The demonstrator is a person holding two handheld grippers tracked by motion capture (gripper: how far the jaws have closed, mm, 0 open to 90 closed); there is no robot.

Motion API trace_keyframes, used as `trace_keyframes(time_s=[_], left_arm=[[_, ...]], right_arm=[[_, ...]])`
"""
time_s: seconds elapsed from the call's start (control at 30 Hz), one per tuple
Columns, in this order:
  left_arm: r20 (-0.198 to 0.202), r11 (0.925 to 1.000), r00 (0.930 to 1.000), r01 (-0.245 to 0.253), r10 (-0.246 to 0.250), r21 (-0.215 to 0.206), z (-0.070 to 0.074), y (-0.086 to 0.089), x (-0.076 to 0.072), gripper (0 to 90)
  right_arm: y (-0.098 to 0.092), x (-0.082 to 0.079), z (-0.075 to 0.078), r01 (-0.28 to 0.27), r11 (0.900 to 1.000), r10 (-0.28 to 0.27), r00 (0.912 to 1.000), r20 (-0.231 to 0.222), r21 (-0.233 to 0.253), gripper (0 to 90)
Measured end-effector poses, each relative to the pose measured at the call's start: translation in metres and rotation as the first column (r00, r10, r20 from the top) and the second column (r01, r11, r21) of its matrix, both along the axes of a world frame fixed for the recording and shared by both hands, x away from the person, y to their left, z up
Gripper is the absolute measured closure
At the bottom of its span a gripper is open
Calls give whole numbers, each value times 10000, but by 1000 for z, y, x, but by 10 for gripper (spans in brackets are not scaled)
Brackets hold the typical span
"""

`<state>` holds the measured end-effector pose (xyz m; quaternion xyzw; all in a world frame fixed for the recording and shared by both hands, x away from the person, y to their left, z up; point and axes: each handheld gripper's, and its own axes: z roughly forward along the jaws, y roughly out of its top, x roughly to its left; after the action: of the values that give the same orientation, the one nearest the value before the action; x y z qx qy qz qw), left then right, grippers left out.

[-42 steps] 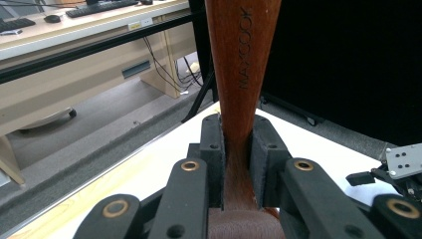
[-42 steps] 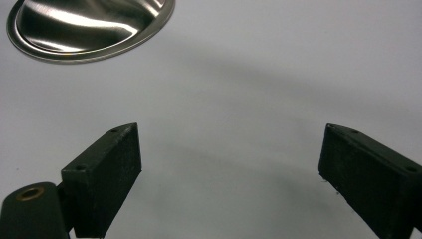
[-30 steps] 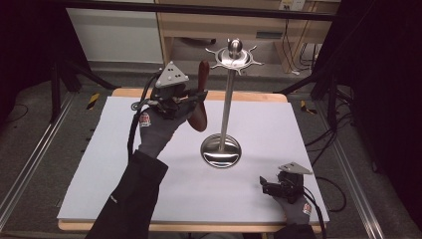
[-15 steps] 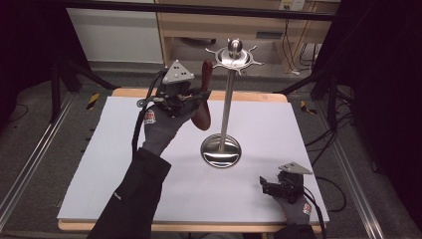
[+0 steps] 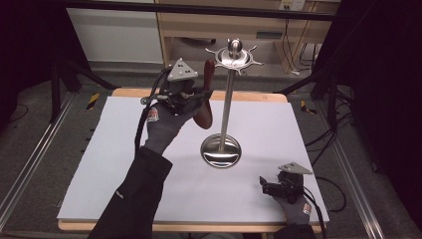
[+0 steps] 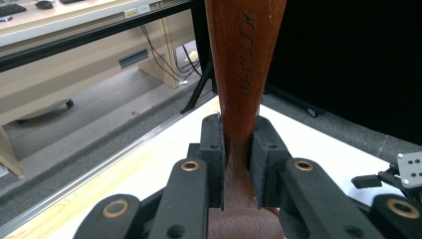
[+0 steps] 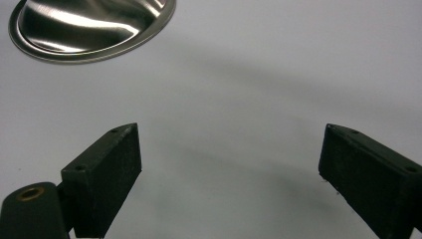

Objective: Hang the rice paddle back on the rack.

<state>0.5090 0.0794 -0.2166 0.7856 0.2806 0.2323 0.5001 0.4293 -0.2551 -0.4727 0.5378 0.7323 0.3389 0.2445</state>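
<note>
Left gripper (image 5: pixel 201 94) raised above the far edge of the white worktop (image 5: pixel 99 164), jaws clamped on a dark wooden utensil (image 5: pixel 206 94) held upright, just left of the stand's pole. Handle stamped "MAXCOOK" (image 6: pixel 247 52) in the left gripper view; its top runs out of that picture, and the working end is half hidden behind the gloved hand, so the utensil type is unclear. Steel hook stand (image 5: pixel 226 99) at worktop centre, round base (image 7: pixel 89 25) cut off in the right gripper view. Right gripper (image 5: pixel 268 186) low near the near right corner, jaws wide apart, holding nothing.
</note>
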Motion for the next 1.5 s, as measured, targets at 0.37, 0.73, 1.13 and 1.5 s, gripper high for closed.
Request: trace_keyframes(time_s=[0.37,0.73,1.13,1.5], left_arm=[[-67,10000,10000,31,-32,-83,-4,-6,6,775],[723,9981,9974,-26,71,-620,-14,-8,9,772],[1200,9959,9927,7,101,-900,-21,-5,8,752],[921,9977,9955,-172,232,-660,-38,7,-11,519]], right_arm=[[0,0,0,-5,10000,5,10000,28,5,100],[0,0,0,-45,10000,45,10000,2,22,101],[0,-1,0,-122,9999,122,9999,47,-53,100],[1,-1,0,-67,10000,67,10000,0,-55,100]])
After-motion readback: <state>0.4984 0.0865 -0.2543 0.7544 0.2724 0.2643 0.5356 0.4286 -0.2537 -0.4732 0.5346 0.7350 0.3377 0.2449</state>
